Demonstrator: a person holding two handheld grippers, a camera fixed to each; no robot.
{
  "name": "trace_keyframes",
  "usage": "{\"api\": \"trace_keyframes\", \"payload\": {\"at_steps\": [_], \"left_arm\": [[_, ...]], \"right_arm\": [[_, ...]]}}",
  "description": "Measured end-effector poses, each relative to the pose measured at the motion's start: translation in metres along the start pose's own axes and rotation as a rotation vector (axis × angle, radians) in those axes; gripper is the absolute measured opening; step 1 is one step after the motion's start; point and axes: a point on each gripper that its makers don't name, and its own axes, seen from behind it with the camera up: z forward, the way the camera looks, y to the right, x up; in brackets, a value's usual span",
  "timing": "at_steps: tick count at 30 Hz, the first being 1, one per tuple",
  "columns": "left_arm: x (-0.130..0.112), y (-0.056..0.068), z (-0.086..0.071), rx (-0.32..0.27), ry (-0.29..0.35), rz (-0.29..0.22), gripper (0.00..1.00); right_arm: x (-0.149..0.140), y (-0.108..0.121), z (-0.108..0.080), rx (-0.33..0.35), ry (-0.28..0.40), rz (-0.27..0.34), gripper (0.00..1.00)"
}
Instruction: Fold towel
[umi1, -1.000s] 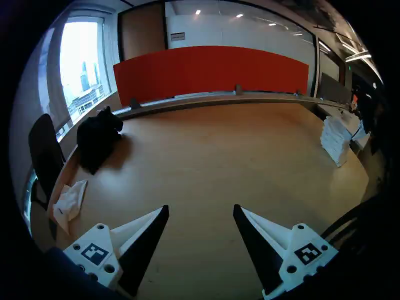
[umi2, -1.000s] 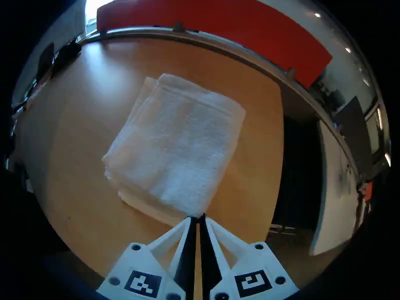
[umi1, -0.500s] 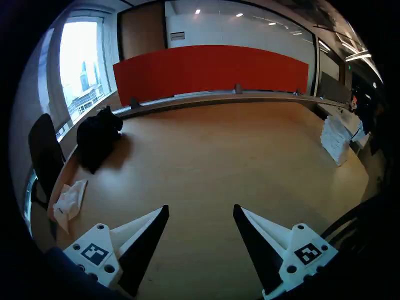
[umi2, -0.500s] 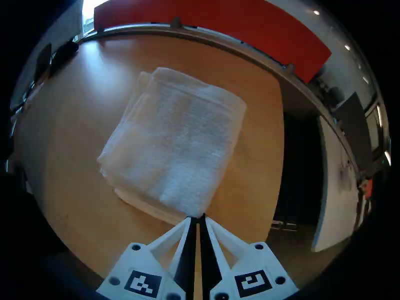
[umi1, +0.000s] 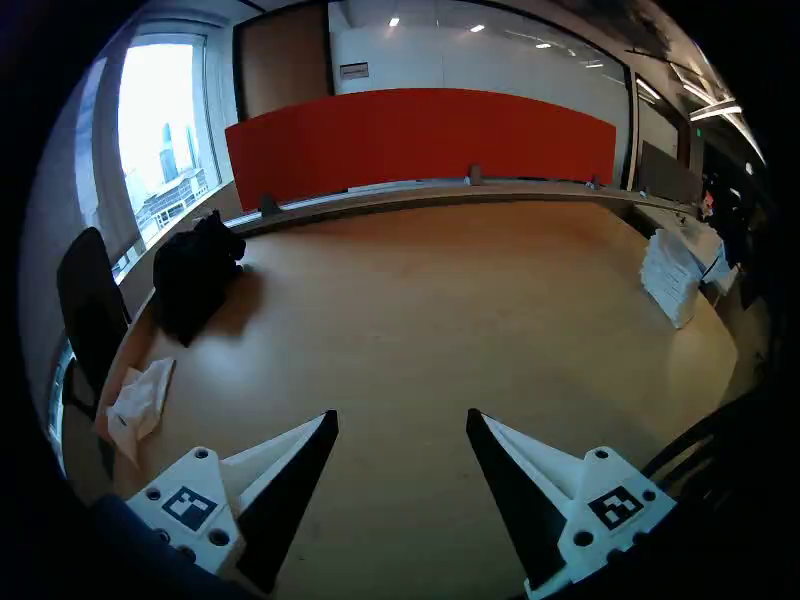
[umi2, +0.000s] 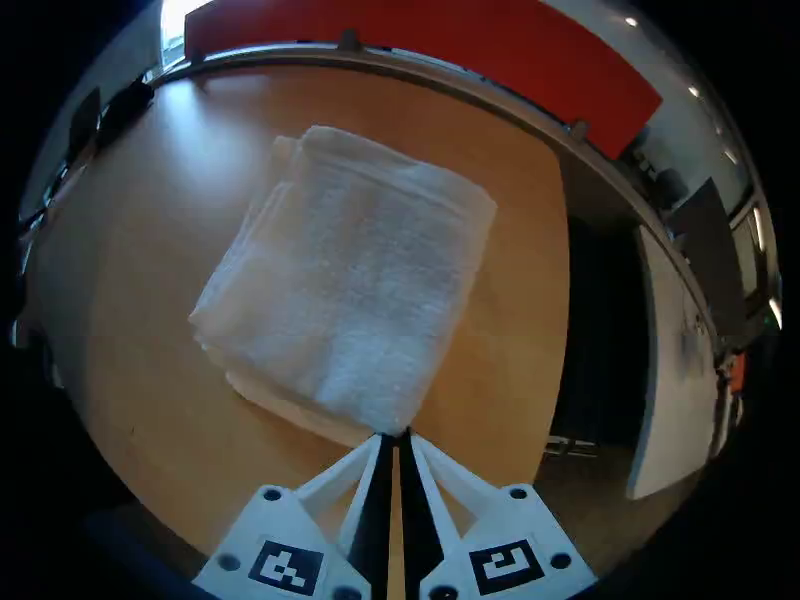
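A white folded towel (umi2: 350, 290) lies on the wooden table (umi2: 140, 330) in the right gripper view, on top of other folded layers. My right gripper (umi2: 397, 437) has its fingers pressed together at the towel's near corner, and the corner's tip runs in between them. In the left gripper view my left gripper (umi1: 400, 425) hovers open over bare wooden table (umi1: 420, 300), with nothing between its fingers. A stack of folded white towels (umi1: 672, 280) stands at that table's far right edge.
A black bag (umi1: 195, 275) sits at the table's left, with a crumpled white cloth (umi1: 140, 400) nearer the edge and a dark chair (umi1: 85, 300) beyond. A red partition (umi1: 420, 140) runs along the back. The table edge (umi2: 545, 330) drops off just right of the towel.
The towel's far left side has shifted slightly left in the right gripper view, while its near corner stays at the fingertips. The left gripper has not moved.
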Motion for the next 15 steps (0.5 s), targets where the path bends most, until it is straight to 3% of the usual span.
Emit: {"api": "trace_keyframes", "payload": {"at_steps": [10, 14, 15], "left_arm": [[-0.0003, 0.0001, 0.0004, 0.000, 0.003, -0.002, 0.96], [0.0014, -0.0018, 0.0010, 0.002, 0.007, -0.005, 0.95], [0.0019, -0.0023, 0.0012, 0.002, 0.008, -0.006, 0.96]], "right_arm": [[0.0049, 0.0004, -0.0033, -0.014, 0.016, -0.001, 0.08], [0.0074, 0.0008, -0.0072, -0.027, 0.033, 0.001, 0.24], [0.0077, 0.0010, -0.0083, -0.030, 0.036, 0.002, 0.32]]}}
